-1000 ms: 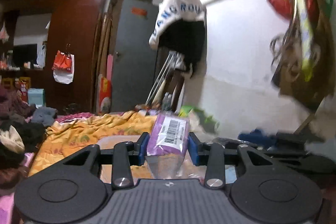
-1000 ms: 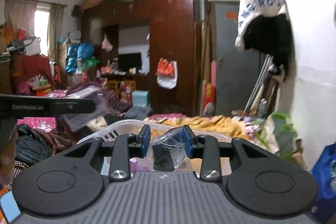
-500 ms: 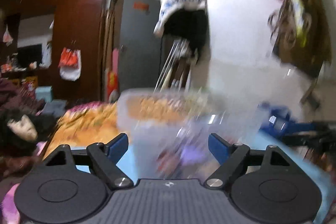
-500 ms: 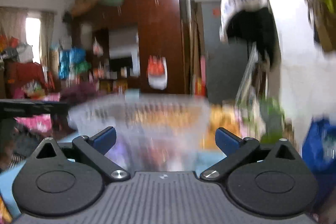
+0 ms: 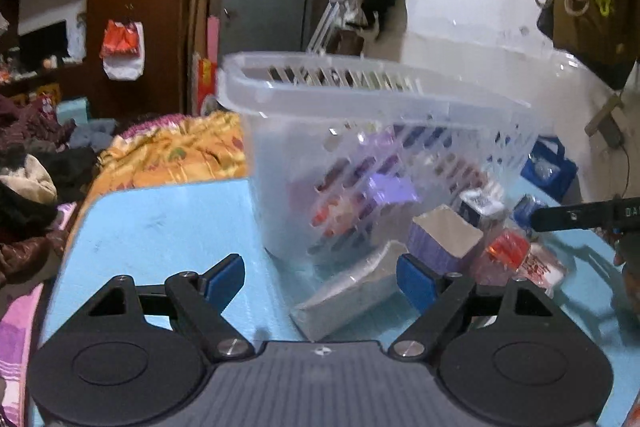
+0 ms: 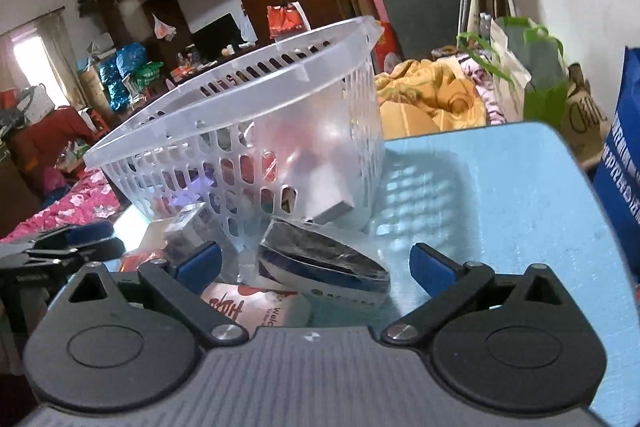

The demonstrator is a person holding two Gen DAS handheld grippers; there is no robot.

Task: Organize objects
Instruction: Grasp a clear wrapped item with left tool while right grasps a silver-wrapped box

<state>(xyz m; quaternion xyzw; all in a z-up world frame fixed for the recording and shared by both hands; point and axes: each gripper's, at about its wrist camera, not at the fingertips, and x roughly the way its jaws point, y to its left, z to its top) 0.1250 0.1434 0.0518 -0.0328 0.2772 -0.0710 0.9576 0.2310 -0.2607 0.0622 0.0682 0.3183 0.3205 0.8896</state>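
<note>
Left wrist view: left tool (image 5: 320, 277), jaws spread wide, empty; its jaws have just been opening, nothing pressed between them. Directly ahead of it, clear slotted basket (image 5: 360, 147) on the blue tabletop (image 5: 160, 227), holding purple and red packets. Just ahead and right of the jaws, outside the basket: grey flat packet (image 5: 352, 291), purple box (image 5: 444, 239), red-labelled packet (image 5: 516, 259).

Right wrist view: right tool (image 6: 316, 267), jaws likewise wide and empty, lately narrowing slightly. Between and just beyond its fingers, silver-and-blue pouch (image 6: 324, 267); left of it, red-printed packet (image 6: 248, 303).

Risks, as judged: glossy pouches may slip from the pads if pinched at an edge; crowded packets invite a double pick; the light basket could tip if nudged by either tool.
</note>
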